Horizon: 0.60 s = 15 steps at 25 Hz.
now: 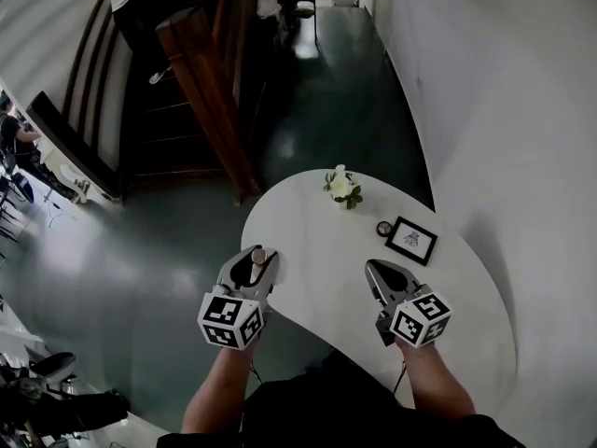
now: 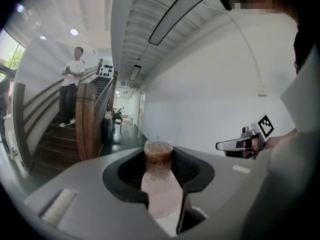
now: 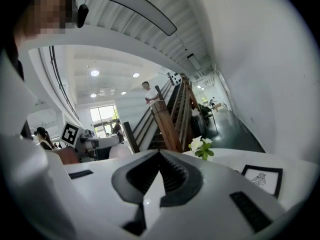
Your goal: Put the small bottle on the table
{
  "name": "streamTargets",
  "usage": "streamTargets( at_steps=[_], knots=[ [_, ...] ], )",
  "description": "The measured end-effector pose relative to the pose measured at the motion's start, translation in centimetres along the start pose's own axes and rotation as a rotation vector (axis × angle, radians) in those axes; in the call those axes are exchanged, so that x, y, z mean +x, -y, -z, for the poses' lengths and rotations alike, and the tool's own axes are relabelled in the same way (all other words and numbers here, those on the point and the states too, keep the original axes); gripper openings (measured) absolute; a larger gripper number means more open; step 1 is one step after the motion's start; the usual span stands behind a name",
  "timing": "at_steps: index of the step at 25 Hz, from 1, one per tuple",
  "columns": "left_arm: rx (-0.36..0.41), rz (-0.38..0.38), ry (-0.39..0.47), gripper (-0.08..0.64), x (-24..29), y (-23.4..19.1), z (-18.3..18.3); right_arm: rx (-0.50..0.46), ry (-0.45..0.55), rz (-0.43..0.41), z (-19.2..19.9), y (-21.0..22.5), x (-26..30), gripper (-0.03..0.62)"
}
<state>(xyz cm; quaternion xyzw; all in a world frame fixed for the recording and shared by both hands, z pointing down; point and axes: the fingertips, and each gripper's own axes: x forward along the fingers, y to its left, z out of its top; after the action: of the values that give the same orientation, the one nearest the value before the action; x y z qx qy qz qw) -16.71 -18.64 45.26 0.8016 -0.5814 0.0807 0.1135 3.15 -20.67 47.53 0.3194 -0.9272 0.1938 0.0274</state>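
Left gripper point(image 1: 259, 254): jaws wide, clamped on the small pale bottle with a brown cap point(image 2: 159, 181), upright between the pads. The bottle sits over the left edge of the white rounded surface point(image 1: 317, 227), left of the white flower posy point(image 1: 342, 188) and nearer to me. Right gripper point(image 1: 372, 265): jaws together, empty, over the surface near side of the posy.

One bottle point(image 2: 159, 181), one vase point(image 1: 342, 190), one frame point(image 1: 411, 240)
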Motion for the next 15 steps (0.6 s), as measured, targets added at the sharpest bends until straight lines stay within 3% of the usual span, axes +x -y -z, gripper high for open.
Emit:
streamTargets(
  at_steps=[8, 15],
  knots=[
    [0.011, -0.010, -0.036, 0.150, 4.0, -0.6, 0.0, 0.018, -0.026, -0.002, 0.0, 3.2, 1.4, 0.000],
    [0.048, 0.056, -0.037, 0.150, 7.3, -1.5, -0.1, 0.007, -0.020, 0.069, -0.5, 5.0, 2.6, 0.000]
  ],
)
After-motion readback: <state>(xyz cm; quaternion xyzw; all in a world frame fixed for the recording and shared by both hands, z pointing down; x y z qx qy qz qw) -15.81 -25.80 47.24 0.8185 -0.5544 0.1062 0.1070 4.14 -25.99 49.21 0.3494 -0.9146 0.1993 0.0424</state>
